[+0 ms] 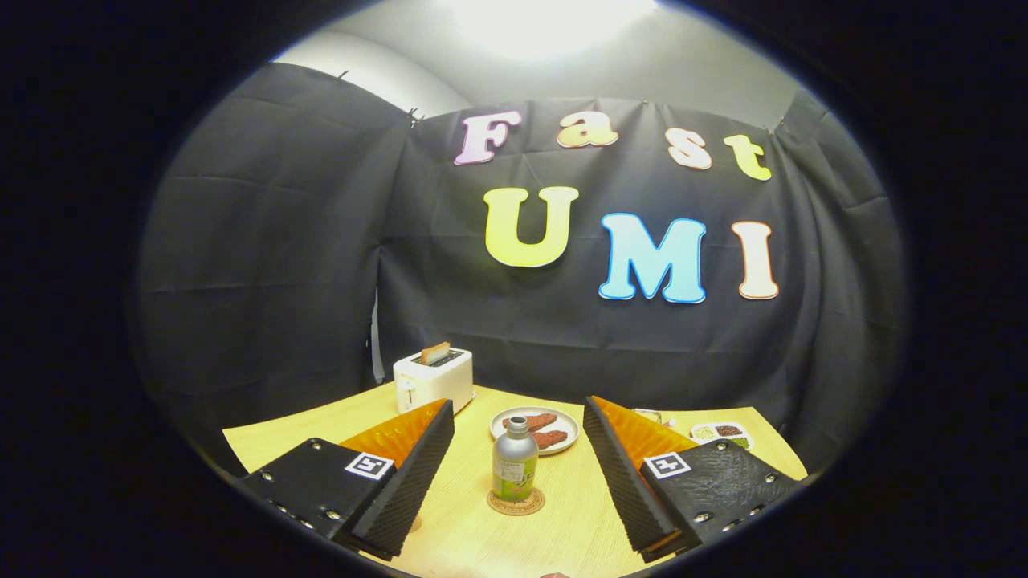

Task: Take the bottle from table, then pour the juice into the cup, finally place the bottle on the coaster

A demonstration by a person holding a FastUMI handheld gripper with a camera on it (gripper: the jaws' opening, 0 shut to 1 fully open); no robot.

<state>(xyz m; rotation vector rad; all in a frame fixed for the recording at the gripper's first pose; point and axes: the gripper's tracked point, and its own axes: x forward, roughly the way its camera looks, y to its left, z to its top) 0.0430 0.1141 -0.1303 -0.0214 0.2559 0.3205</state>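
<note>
The gripper (518, 449) points forward over the table (474, 530), low in the picture. Its two fingers are spread wide apart, and they hold nothing. One finger (401, 474) sits at the lower left. The other finger (634, 474) sits at the lower right. Both lean outward, like an open V. Each finger has one small square marker on its base.

Going from the left: there is one white toaster (434, 379) at the back left of the table, near the dark cloth wall. One slice of toast (434, 352) sticks up out of its top.

In the middle, between the two fingers, stands one bottle (515, 461). It is upright. It has a grey top and a green label. It does not touch either finger. The bottle stands on one round coaster (516, 503), low in the middle of the picture.

Just behind the bottle is one round plate (562, 425). Two reddish brown pieces of food lie on it.

At the far right, past the right finger, is one small tray (721, 433) with sections. It holds bits of food in green and dark brown.

The table is light yellow wood.
</note>
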